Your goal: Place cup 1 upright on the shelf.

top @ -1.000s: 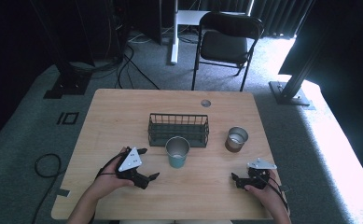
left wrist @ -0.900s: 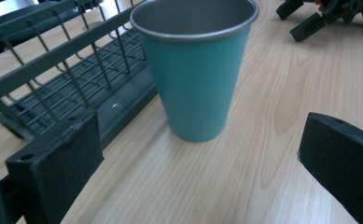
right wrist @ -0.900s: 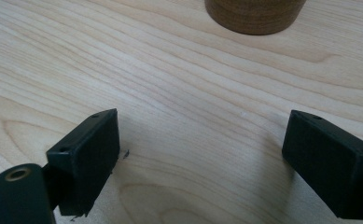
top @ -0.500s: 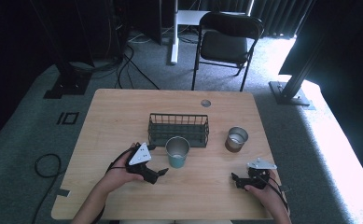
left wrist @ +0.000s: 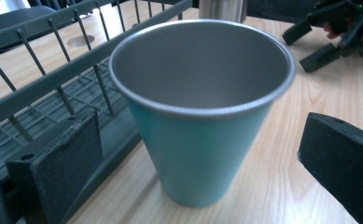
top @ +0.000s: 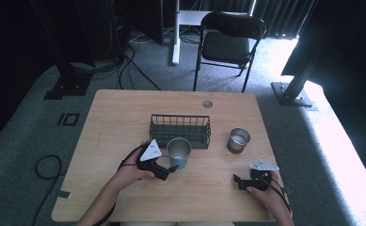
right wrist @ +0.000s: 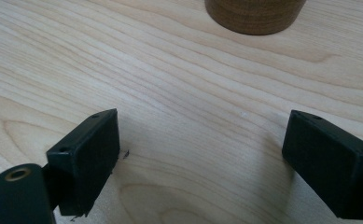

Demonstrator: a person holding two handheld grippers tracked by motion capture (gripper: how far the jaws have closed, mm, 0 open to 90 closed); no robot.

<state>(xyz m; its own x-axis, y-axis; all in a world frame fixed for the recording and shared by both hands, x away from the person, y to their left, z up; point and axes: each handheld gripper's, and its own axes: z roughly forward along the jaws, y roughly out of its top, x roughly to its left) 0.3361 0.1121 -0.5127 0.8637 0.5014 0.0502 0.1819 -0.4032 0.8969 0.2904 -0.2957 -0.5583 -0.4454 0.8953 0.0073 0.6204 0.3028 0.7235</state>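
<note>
A teal cup (top: 179,151) with a bare metal inside stands upright just in front of a dark wire basket (top: 179,129). My left gripper (top: 170,165) is at the cup's left side. In the left gripper view the teal cup (left wrist: 202,116) stands between the two spread jaws of my left gripper (left wrist: 202,161), which is open, with a gap on each side. My right gripper (top: 240,181) rests low at the front right, and in its own view the right gripper (right wrist: 207,158) is open over bare wood. A brown metal-lined cup (top: 238,140) stands beyond it.
The wire basket (left wrist: 53,84) runs close behind the teal cup. The brown cup's base (right wrist: 255,14) is just ahead of the right jaws. A round grommet (top: 207,104) sits near the table's far edge, and a folding chair (top: 230,35) stands beyond the table.
My left gripper has moved right toward the teal cup until its jaws stand on either side of it. The right gripper has stayed where it was.
</note>
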